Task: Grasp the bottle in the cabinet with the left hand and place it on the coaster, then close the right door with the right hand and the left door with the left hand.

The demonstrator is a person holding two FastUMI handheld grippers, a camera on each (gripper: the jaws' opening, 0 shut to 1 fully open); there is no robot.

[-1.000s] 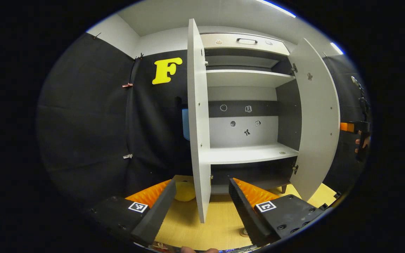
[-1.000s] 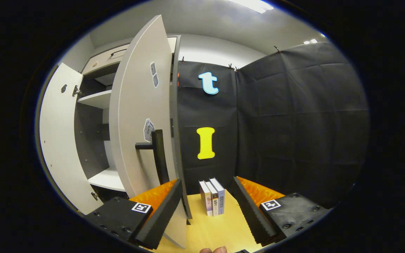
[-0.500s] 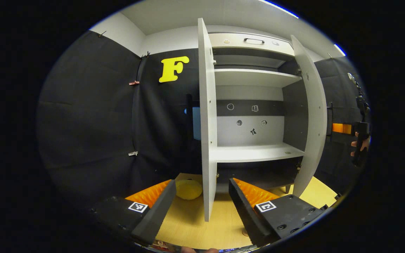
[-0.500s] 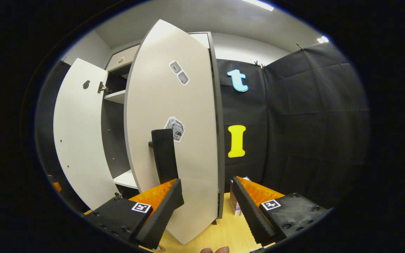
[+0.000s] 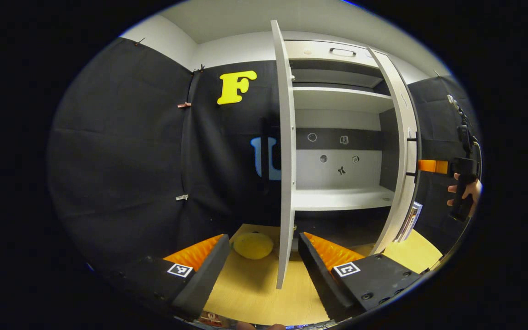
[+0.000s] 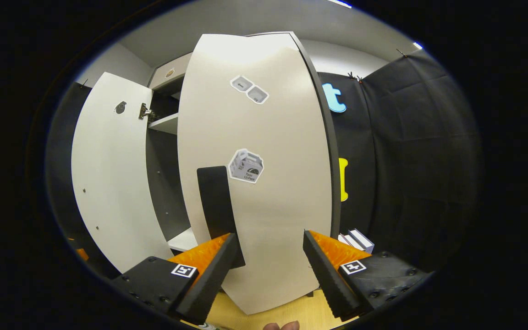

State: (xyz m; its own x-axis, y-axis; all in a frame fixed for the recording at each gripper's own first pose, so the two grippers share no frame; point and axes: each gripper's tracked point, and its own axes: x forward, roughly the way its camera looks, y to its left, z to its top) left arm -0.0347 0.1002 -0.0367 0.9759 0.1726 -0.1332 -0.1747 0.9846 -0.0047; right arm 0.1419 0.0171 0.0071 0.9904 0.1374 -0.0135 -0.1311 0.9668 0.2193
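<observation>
A: Pale wooden desk (image 5: 255, 293) underfoot, black cloth walls, grey ceiling, and the white cabinet (image 5: 337, 137) standing on the desk.

B: Count it for me.

A: Two doors. The left door (image 5: 284, 160) stands edge-on to the left gripper view, wide open. The right door (image 6: 268, 183) is swung most of the way toward shut, its face broad in the right gripper view. Two white shelves inside, bare where they can be seen. A drawer with one handle on top.

B: Grippers?

A: Two. The left hand-held gripper (image 5: 261, 266) has its jaws apart, holding nothing, the left door's lower edge between them but not touching. The right hand-held gripper (image 6: 268, 266) is also spread wide, its left finger (image 6: 209, 275) right at the black door handle (image 6: 218, 211); contact I cannot tell.

B: The bottle, the coaster?

A: Neither can be picked out from here. A yellow rounded object (image 5: 252, 245) lies on the desk left of the left door.

B: Differences between views?

A: The left gripper view gives the cabinet interior and the right hand-held gripper far off, a hand (image 5: 465, 192) on it. The right gripper view gives three stickers on the door front and books (image 6: 355, 240) at the right.
</observation>
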